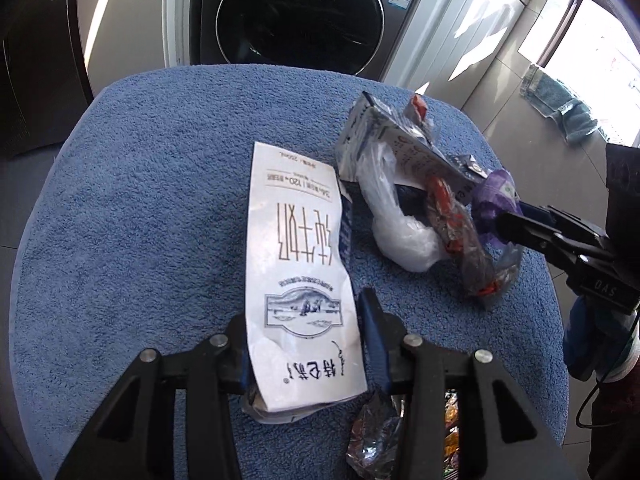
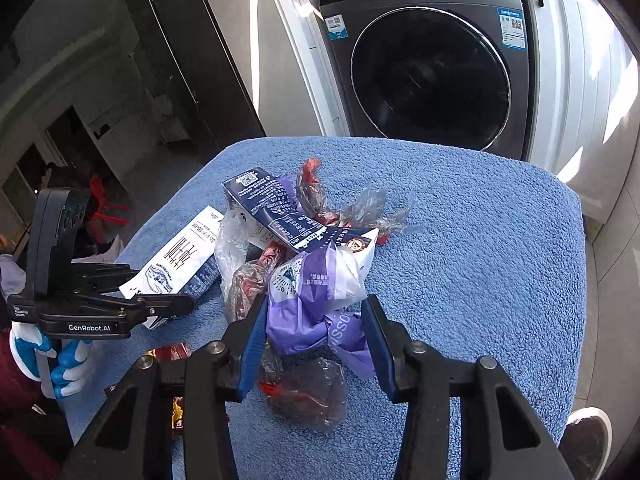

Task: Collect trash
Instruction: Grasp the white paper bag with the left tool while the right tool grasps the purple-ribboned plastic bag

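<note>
A flattened white milk carton (image 1: pixel 298 280) lies on the blue towel-covered table (image 1: pixel 140 200). My left gripper (image 1: pixel 306 344) has its jaws on both sides of the carton's near end, closed against it. It also shows in the right wrist view (image 2: pixel 176 264). My right gripper (image 2: pixel 314 340) is closed on a crumpled purple wrapper (image 2: pixel 316 300), which also shows in the left wrist view (image 1: pixel 496 200). Behind it lies a pile: a dark blue carton (image 2: pixel 272 208), a clear plastic bag (image 1: pixel 396 224) and red wrappers (image 1: pixel 452 220).
A washing machine (image 2: pixel 428 64) stands behind the table, beside a white cabinet (image 1: pixel 472 28). Shiny wrappers (image 1: pixel 376 436) lie at the table's near edge under my left gripper. A towel (image 1: pixel 560 104) lies on the floor at right. A shoe (image 2: pixel 588 436) is at lower right.
</note>
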Demonstrator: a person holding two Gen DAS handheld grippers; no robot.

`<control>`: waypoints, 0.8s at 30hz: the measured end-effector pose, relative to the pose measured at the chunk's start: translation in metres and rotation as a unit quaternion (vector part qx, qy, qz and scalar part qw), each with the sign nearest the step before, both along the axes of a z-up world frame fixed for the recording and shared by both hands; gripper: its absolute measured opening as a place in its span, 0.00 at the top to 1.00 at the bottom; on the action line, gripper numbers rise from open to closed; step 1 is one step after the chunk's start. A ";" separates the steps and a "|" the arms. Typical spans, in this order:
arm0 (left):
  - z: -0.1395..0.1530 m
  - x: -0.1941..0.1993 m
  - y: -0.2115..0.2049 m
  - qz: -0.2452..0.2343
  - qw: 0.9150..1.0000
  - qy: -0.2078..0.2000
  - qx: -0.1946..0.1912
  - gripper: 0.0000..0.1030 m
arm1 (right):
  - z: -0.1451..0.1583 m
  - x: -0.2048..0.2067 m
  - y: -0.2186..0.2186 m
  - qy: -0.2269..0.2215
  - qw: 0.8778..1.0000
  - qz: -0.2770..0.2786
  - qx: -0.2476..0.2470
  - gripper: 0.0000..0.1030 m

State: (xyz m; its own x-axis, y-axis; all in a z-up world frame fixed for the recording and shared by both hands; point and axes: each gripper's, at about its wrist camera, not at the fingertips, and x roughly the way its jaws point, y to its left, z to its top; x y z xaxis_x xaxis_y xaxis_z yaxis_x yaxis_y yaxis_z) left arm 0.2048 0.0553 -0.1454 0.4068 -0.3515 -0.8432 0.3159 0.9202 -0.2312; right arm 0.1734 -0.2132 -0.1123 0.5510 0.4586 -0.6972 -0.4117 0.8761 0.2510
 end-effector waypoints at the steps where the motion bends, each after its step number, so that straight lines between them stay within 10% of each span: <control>1: 0.002 -0.002 0.003 0.003 1.000 -0.002 -0.003 0.60 | 0.001 -0.003 0.002 -0.002 1.000 0.000 -0.005 0.60; 24: 0.097 -0.072 0.031 0.027 0.995 -0.089 -0.038 0.60 | 0.091 -0.093 -0.015 -0.113 0.993 -0.038 0.019 0.64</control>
State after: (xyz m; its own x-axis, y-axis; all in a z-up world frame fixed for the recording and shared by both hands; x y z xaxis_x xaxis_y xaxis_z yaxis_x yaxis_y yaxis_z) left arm 0.1329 0.0867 -0.0487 0.5680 -0.3846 -0.7276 0.3079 0.9192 -0.2454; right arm 0.0800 -0.2280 -0.0212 0.7254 0.4324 -0.5355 -0.3933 0.8989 0.1932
